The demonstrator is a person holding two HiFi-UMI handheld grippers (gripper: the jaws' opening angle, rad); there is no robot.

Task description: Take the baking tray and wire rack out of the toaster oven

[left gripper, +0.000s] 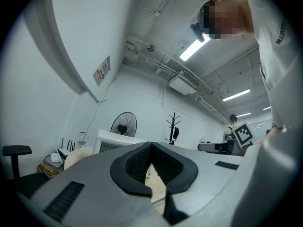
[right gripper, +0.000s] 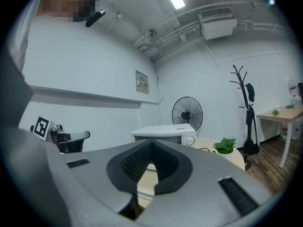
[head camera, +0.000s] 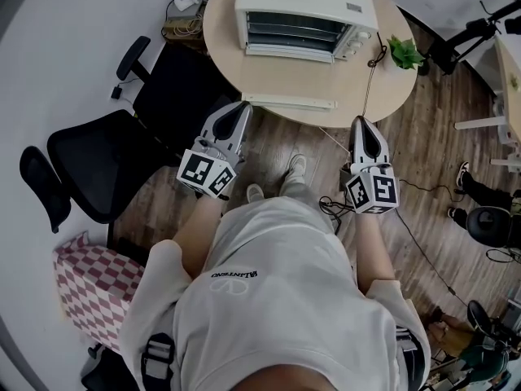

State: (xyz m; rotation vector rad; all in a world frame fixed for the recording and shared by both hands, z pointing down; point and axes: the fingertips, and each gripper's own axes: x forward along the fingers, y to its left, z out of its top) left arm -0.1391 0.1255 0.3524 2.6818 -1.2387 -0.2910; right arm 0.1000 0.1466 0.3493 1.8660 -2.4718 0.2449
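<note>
Your left gripper [head camera: 243, 106] and right gripper [head camera: 361, 123] are both clenched tight on nothing, their ribbed black pads meeting in a narrow V. Both hover at the near edge of the round table [head camera: 269, 76], which has a smooth, pale wood-look top.

Nothing has come out yet, by my reading. Just inside that near edge lies a long, flat white strip [head camera: 289, 102]; I cannot tell what it is.

Toward the far edge sits the toaster oven [head camera: 303, 10], a boxy white metal shell with knobs on its right side. Its door seems folded down, and thin wire rack [head camera: 297, 28] bars show inside. The baking tray I cannot pick out.

You still have both pulls to do.

A small leafy plant [head camera: 404, 52] stands at the right edge.
</note>
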